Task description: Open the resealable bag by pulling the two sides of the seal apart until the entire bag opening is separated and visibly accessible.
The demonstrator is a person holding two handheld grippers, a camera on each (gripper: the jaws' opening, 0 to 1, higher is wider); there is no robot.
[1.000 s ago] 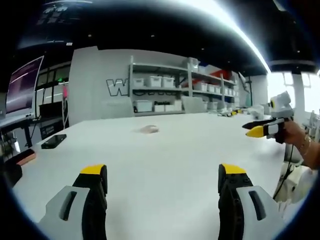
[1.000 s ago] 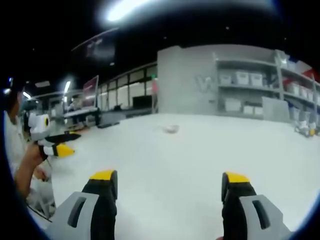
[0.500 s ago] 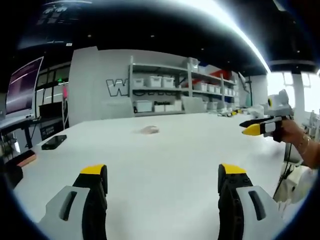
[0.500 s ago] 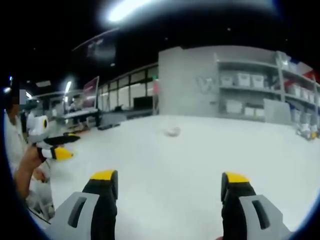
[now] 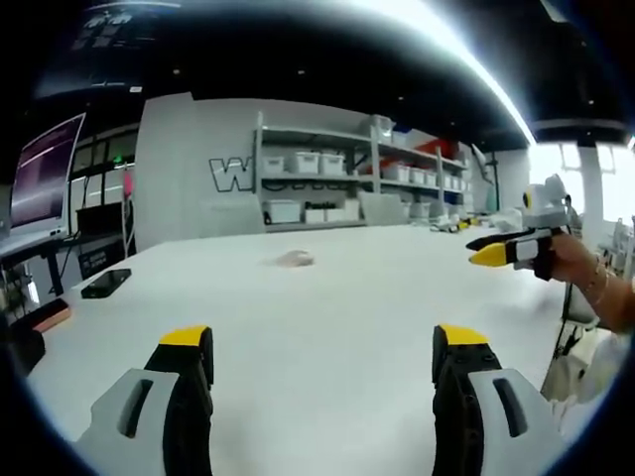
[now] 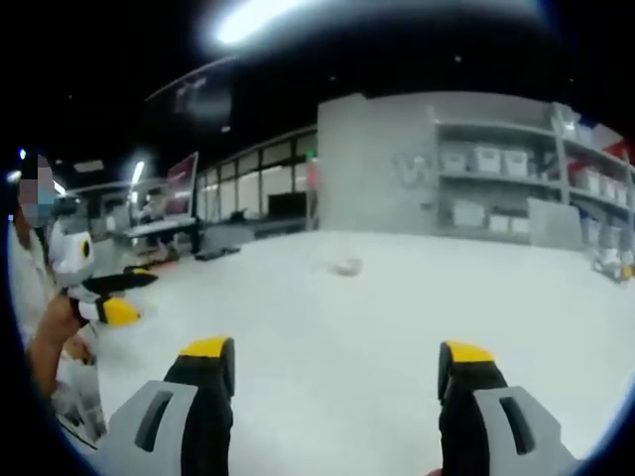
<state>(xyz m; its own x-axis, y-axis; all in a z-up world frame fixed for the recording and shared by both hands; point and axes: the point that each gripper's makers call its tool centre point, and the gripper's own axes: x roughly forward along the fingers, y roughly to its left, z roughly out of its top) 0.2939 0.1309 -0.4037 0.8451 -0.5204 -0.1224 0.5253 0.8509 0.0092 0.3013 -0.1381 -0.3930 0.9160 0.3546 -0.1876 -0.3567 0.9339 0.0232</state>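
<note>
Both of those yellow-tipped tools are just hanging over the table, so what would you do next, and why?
Probably move both forward toward the small pale bag lying far out on the white table. The left gripper and the right gripper both stand open with nothing between their fingers, well short of the bag, so neither can pull the seal yet.

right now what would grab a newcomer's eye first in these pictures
The wide white table stretches away from both views, with one small pale bag lying alone far out on it. In the left gripper view, the left tool has its yellow-tipped jaws spread wide with nothing between them, and the right tool comes in at the right edge, held by a hand. Behind stand shelves of white bins.
</note>
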